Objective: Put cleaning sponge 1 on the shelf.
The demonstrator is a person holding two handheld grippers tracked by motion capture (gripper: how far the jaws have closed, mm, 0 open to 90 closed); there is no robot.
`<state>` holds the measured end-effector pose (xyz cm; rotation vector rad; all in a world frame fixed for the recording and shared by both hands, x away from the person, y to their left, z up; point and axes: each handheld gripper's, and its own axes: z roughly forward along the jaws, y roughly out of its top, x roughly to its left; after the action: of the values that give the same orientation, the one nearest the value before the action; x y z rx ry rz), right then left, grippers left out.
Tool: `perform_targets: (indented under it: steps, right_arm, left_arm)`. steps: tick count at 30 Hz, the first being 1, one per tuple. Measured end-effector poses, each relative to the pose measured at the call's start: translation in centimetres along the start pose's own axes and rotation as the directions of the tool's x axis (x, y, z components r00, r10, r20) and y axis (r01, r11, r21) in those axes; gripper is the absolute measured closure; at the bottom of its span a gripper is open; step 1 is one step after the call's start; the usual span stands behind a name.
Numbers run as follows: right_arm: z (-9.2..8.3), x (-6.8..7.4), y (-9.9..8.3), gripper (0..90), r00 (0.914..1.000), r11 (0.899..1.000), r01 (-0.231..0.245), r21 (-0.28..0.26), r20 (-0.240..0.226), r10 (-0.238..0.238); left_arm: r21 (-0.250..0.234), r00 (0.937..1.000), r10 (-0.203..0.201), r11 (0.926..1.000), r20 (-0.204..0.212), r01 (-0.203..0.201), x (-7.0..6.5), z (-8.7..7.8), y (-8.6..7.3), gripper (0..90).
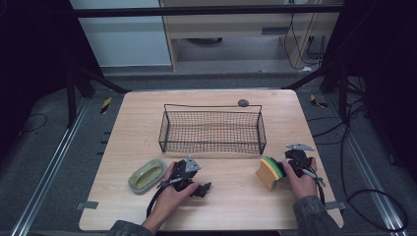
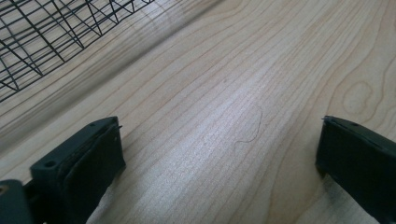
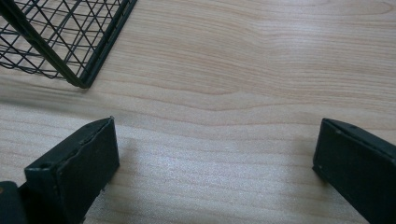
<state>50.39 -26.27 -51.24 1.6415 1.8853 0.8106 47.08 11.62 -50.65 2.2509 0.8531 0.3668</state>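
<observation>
Sponge [image 1: 270, 171] on edge at table [image 1: 236, 196] front-right, touching R gripper [image 1: 290, 164]; jaws wide, nothing between. Soap dish [image 1: 146, 175] front-left, just beside L gripper [image 2: 219, 154], jaws wide, empty. Wire basket [image 1: 212, 131] mid-table, behind both.

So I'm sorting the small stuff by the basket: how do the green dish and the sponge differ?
The green dish is a shallow oval with a grey rim, lying flat; the sponge is a thick block, orange-tan with green and yellow layers, standing on edge. The green dish lies left of the left hand-held gripper, apart from it; the sponge sits right against the right hand-held gripper. Both rest on the wooden table, in front of the wire basket.
</observation>
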Motion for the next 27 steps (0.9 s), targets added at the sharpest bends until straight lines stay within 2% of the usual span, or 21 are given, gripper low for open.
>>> perform_targets:
  steps: [1,3,4,5,6,11,13,15,16,18,19,21,22,23,24,25,26,27]
  right_arm:
    - [0.0,0.0,0.0,0.5,1.0,1.0,0.001,0.0,-0.001,-0.001]
    - [0.0,0.0,0.0,0.6,1.0,1.0,0.005,0.0,-0.004,-0.005]
    - [0.0,-0.1,0.0,0.6,0.9998,1.0,0.014,0.0,-0.013,-0.014]
    - [0.0,-0.1,0.0,0.6,0.9998,1.0,0.014,0.0,-0.013,-0.014]
    - [-0.1,-0.2,-0.1,0.6,0.9996,1.0,0.021,-0.003,-0.02,-0.021]
    - [-0.1,-0.2,-0.1,0.7,0.9996,1.0,0.022,-0.002,-0.02,-0.022]
    - [-0.1,-0.2,-0.1,0.7,0.9996,1.0,0.022,-0.001,-0.018,-0.022]
    - [-0.2,-0.2,-0.2,0.7,0.9993,1.0,0.031,0.0,-0.02,-0.031]
    - [-0.2,-0.1,-0.2,0.7,0.9996,1.0,0.021,-0.003,-0.02,-0.022]
    - [-0.3,-0.1,-0.3,0.7,0.9995,1.0,0.024,-0.002,-0.021,-0.024]
    - [-0.3,-0.1,-0.3,0.7,0.9994,1.0,0.026,-0.002,-0.02,-0.026]
    - [-0.2,-0.1,-0.3,0.4,0.9992,1.0,0.031,-0.003,-0.025,-0.031]
    - [-0.2,-0.2,-0.3,0.5,0.9989,0.999,0.037,-0.003,-0.031,-0.037]
    - [-0.2,-0.2,-0.3,0.5,0.9989,0.999,0.037,-0.003,-0.031,-0.037]
    - [-0.3,-0.4,-0.3,0.5,0.9977,0.999,0.052,-0.001,-0.044,-0.052]
    - [-0.3,-0.4,-0.3,0.5,0.9977,0.999,0.052,-0.001,-0.044,-0.052]
    - [-0.3,-0.4,-0.3,0.5,0.9974,0.998,0.055,-0.002,-0.046,-0.055]
    - [-0.2,-0.4,-0.3,0.5,0.9973,0.998,0.056,0.0,-0.048,-0.056]
  left_arm:
    - [0.001,1.0,0.0,1.0,0.002,0.0,0.0,-0.3,0.0,4.9]
    - [-0.007,1.0,-0.006,1.0,0.004,0.006,0.0,-0.6,0.0,5.0]
    - [-0.041,0.9996,-0.026,0.9988,0.007,0.026,0.1,-1.3,0.1,5.0]
    - [-0.041,0.9996,-0.026,0.9988,0.007,0.026,0.1,-1.3,0.1,5.0]
    - [-0.069,0.9988,-0.045,0.9966,0.018,0.046,0.2,-2.3,0.3,5.0]
    - [-0.163,0.9984,-0.013,0.9866,-0.055,0.004,0.8,-6.2,1.6,5.0]
    - [-0.167,0.9983,-0.007,0.986,-0.057,-0.003,1.0,-6.8,1.6,4.9]
    - [-0.156,0.9974,-0.023,0.9878,-0.069,0.012,1.7,-7.8,1.5,5.0]
    - [-0.159,0.9946,-0.034,0.987,-0.098,0.018,2.4,-8.8,1.4,5.1]
    - [-0.138,0.9899,-0.028,0.9905,-0.139,0.008,3.4,-9.7,1.4,5.0]
    - [-0.14,0.9873,-0.04,0.99,-0.154,0.018,4.0,-10.3,1.3,5.1]
    - [-0.152,0.984,-0.085,0.9865,-0.157,0.061,5.4,-11.3,1.0,5.4]
    - [-0.158,0.98,-0.097,0.9851,-0.174,0.069,5.9,-11.8,0.9,5.3]
    - [-0.158,0.98,-0.097,0.9851,-0.174,0.069,5.9,-11.8,0.9,5.4]
    - [-0.164,0.9738,-0.104,0.9839,-0.202,0.071,6.5,-12.5,0.7,5.6]
    - [-0.166,0.971,-0.105,0.9837,-0.215,0.069,6.8,-12.8,0.7,5.6]
    - [-0.146,0.9676,-0.103,0.9868,-0.231,0.07,7.6,-13.5,0.7,5.0]
    - [-0.139,0.9681,-0.101,0.9878,-0.229,0.07,8.0,-13.8,0.6,4.8]
